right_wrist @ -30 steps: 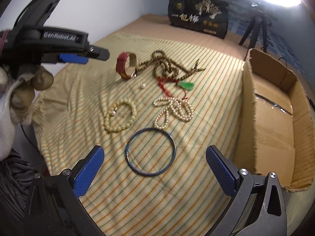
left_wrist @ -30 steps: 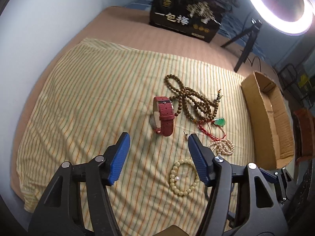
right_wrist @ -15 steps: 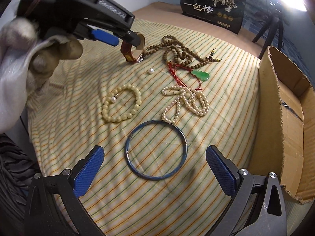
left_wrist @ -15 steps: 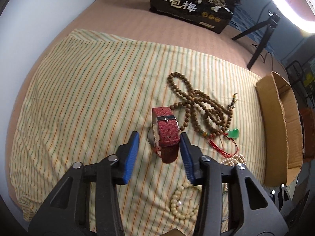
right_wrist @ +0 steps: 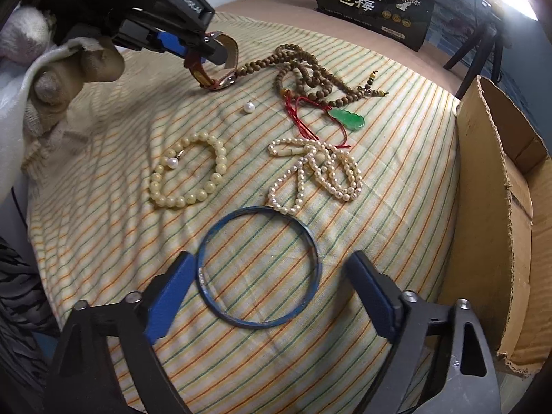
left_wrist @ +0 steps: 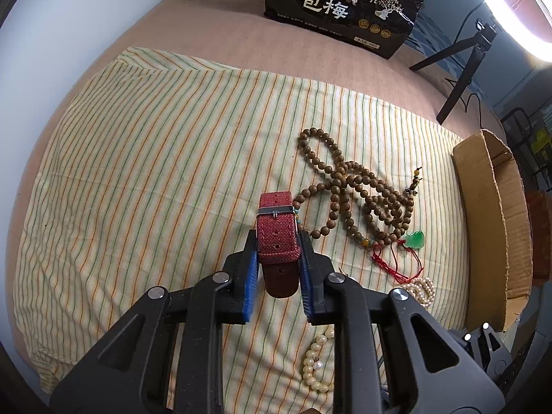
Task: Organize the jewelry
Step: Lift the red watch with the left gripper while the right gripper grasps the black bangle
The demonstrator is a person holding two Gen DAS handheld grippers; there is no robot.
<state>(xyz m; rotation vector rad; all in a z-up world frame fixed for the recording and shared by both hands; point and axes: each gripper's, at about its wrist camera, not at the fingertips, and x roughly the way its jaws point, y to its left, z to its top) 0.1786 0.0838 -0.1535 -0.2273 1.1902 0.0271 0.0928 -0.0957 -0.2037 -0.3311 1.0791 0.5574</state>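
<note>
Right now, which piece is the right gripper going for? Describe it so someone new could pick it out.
Start at the cardboard box on the right edge of the striped cloth. Beside its near end, between the pads of the right gripper, whose jaws have just been closing, lies the blue bangle, touching the pearl necklace. It is the only plain, rigid ring; its neighbours are beaded.

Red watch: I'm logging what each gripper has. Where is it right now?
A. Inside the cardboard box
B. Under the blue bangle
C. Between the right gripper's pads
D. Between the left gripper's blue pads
D: the left gripper pads press the red watch strap on both sides.
</note>
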